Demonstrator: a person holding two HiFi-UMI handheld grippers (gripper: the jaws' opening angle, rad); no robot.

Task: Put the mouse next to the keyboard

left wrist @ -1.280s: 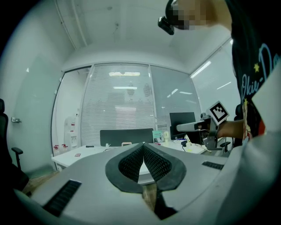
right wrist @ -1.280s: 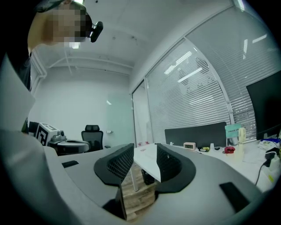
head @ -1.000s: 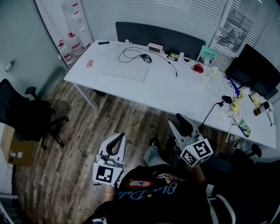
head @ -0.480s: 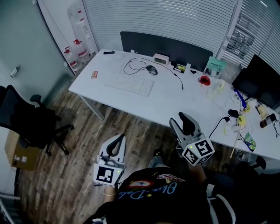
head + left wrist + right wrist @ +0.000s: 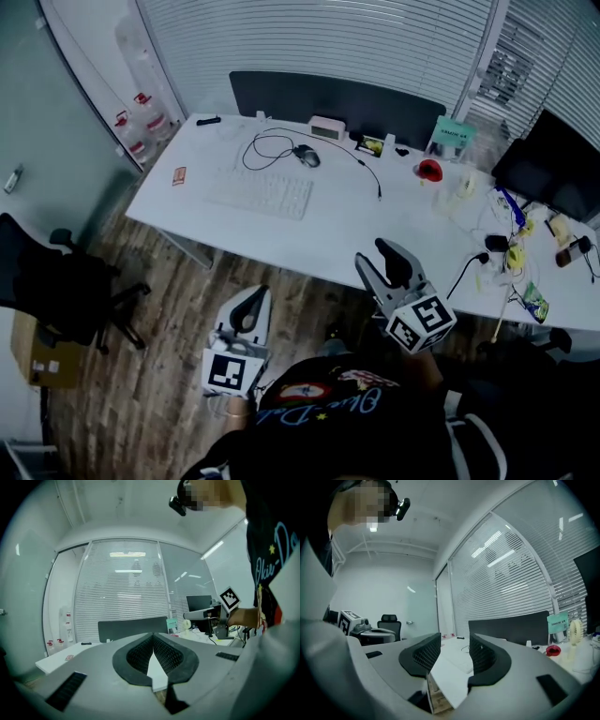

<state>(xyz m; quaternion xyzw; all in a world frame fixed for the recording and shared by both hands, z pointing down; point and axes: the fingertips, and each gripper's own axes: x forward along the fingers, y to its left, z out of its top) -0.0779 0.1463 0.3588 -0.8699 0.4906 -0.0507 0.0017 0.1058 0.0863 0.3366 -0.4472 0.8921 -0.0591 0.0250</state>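
A dark mouse [image 5: 306, 157] with a looped black cable lies on the white table [image 5: 347, 225], just behind the right end of a white keyboard [image 5: 260, 194]. Both grippers hang well short of them, over the wooden floor in front of the table. My left gripper [image 5: 253, 296] is low at the left, and in the left gripper view [image 5: 153, 637] its jaws meet with nothing held. My right gripper [image 5: 377, 253] reaches the table's front edge. Its jaws are opening [image 5: 454, 642], with a clear gap and nothing between them.
A black office chair [image 5: 56, 281] and a cardboard box [image 5: 39, 356] stand at the left. A dark divider [image 5: 337, 98] runs along the table's back. A red cup [image 5: 428, 172], a monitor [image 5: 553, 164] and tangled cables [image 5: 502, 239] crowd the right end.
The head view has swung, so the table sits a little lower and further left. The right gripper has crept up to the table's front edge. The left gripper stays where it was.
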